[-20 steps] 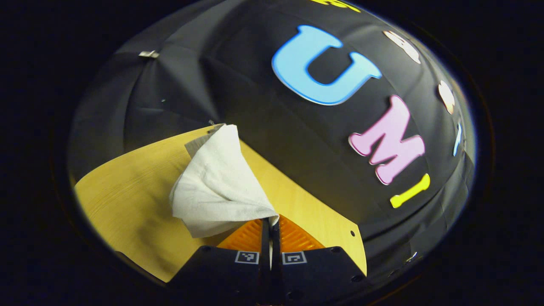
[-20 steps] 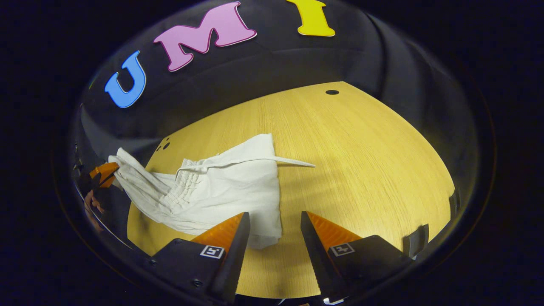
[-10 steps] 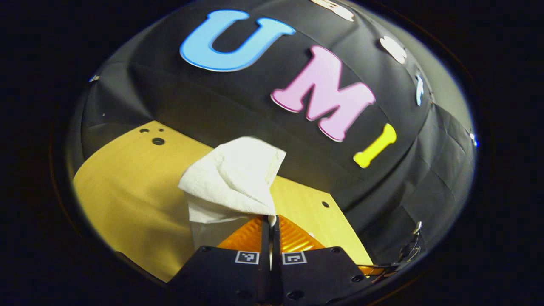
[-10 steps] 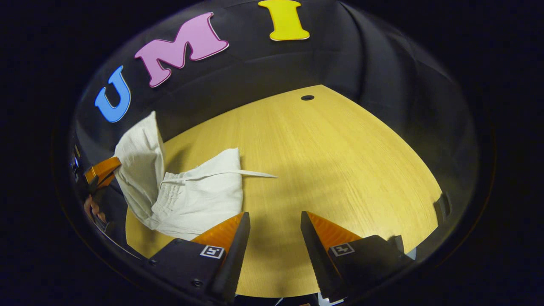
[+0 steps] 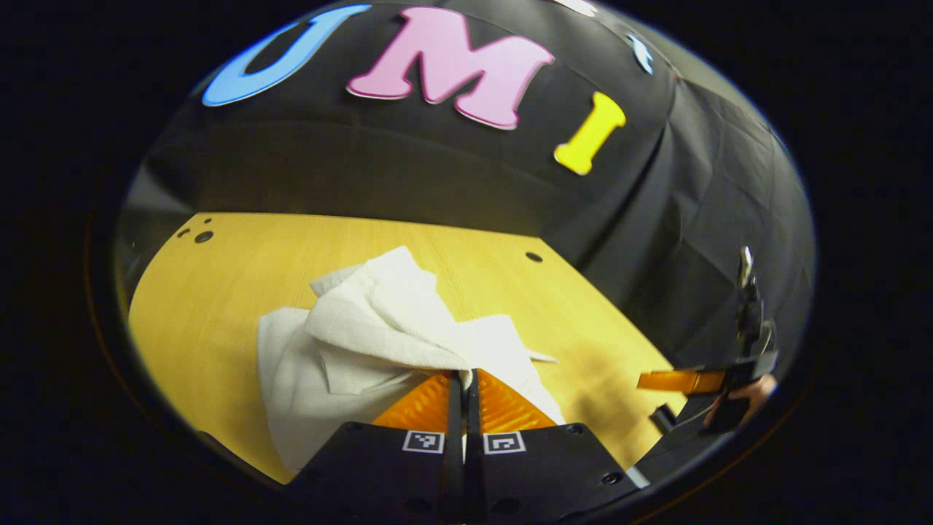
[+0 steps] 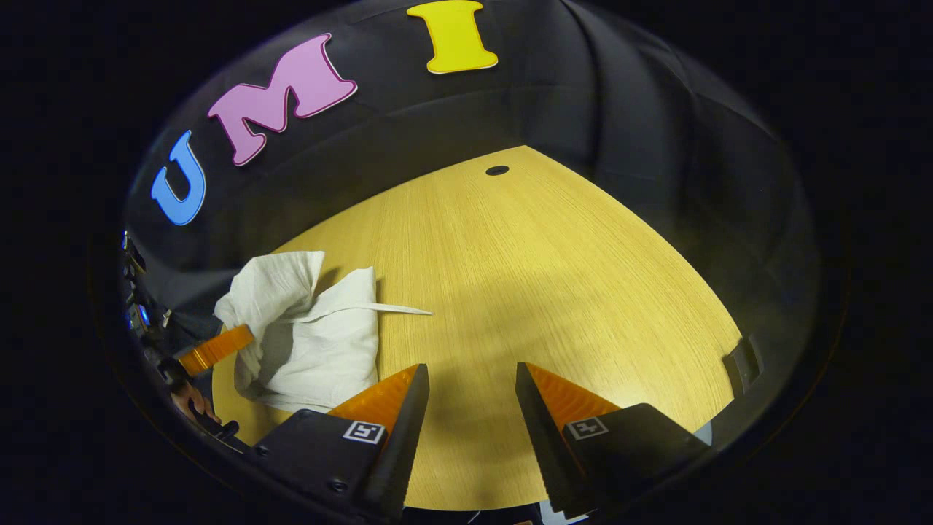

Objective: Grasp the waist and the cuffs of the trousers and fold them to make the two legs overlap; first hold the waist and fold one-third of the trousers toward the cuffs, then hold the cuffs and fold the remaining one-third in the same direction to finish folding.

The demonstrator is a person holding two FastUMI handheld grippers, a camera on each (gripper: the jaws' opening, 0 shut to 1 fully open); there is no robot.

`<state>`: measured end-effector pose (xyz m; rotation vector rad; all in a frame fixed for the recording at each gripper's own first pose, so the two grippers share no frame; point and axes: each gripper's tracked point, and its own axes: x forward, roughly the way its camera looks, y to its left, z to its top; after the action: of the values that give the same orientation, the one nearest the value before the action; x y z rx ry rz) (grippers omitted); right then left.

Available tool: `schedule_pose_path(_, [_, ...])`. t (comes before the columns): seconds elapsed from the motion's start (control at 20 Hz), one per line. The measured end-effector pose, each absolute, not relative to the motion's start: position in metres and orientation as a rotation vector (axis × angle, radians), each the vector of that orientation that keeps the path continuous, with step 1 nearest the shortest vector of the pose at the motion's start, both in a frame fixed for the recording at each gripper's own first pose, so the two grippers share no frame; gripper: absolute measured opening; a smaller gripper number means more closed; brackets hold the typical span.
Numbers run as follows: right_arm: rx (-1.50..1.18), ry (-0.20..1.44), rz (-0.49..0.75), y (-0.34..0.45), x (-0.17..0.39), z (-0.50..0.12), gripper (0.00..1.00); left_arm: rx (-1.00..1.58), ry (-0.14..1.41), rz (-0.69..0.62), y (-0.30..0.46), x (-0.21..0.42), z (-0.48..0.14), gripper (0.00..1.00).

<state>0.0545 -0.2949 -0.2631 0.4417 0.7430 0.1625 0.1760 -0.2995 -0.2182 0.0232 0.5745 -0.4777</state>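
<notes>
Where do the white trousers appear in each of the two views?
Left gripper view: the trousers lie bunched at lower centre, an edge pinched in the left gripper.
Right gripper view: they sit at the lower left.
Shared landmark: the thin drawstring lying on the wooden table.

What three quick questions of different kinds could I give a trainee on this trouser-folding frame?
1. True or false: the right gripper is clamped on the trousers.
2. Which gripper holds cloth between its fingers? A) left B) right C) both
3. Fill in: a thin cord from the trousers lies flat on the ____.

Key
1. False. In the right gripper view its jaws stand apart over the bare table, with the trousers off to one side.
2. A. In the left gripper view the left gripper is shut, with a fold of cloth running into its tips.
3. table. The cord trails off the bunched cloth onto the wood.
</notes>
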Motion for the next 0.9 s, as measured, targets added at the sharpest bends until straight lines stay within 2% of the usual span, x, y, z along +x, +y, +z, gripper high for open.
schedule_pose_path(0.3, [0.451,0.750,0.149,-0.309,0.056,-0.269,0.75,0.400,0.590,-0.589,-0.317,0.153,-0.266,0.06])
schedule_pose_path(0.4, [0.454,0.750,0.145,-0.312,0.058,-0.267,0.75,0.492,0.575,-0.625,-0.321,0.145,-0.271,0.10])
schedule_pose_path(0.5, [0.458,0.746,0.141,-0.314,0.057,-0.267,0.75,0.534,0.562,-0.672,-0.333,0.133,-0.276,0.23])
schedule_pose_path(0.55, [0.462,0.744,0.138,-0.315,0.058,-0.265,0.75,0.543,0.556,-0.693,-0.340,0.127,-0.278,0.41])
schedule_pose_path(0.6, [0.467,0.744,0.137,-0.314,0.057,-0.264,0.75,0.547,0.557,-0.714,-0.344,0.120,-0.279,0.43])
schedule_pose_path(0.65, [0.474,0.742,0.136,-0.314,0.058,-0.262,0.75,0.545,0.559,-0.732,-0.348,0.113,-0.281,0.57])
schedule_pose_path(0.8, [0.483,0.729,0.145,-0.308,0.056,-0.252,0.75,0.492,0.558,-0.750,-0.355,0.099,-0.272,0.73])
schedule_pose_path(0.9, [0.479,0.721,0.163,-0.300,0.053,-0.243,0.75,0.413,0.560,-0.740,-0.357,0.091,-0.257,0.77])
